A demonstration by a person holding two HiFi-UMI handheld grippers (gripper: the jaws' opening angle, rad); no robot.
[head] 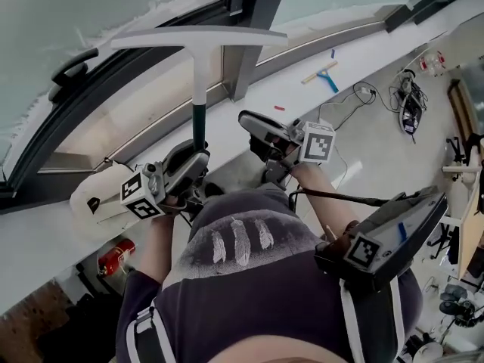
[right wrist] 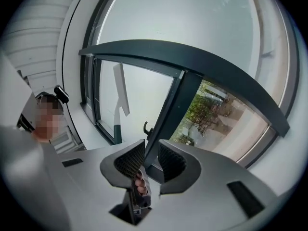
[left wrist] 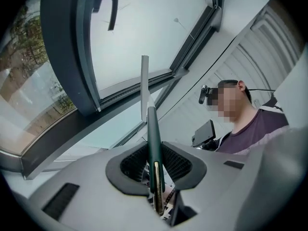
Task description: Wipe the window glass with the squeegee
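– While the left gripper is clamped on its dark green handle, the white T-headed squeegee points up at the window glass. What hems it in?
– The dark metal window frame. Its upright post stands just right of the shaft, and the blade's right end crosses in front of it. A black lever handle sits to the left. Above the blade is bare pane. Whether blade meets glass cannot be told.
– The right gripper?
– Jaws apart, nothing between them, just beside the left one, over the white sill.
– Containers?
– A white rounded jug-like object is against the left gripper, contents unseen. A red fire extinguisher shows below the sill.
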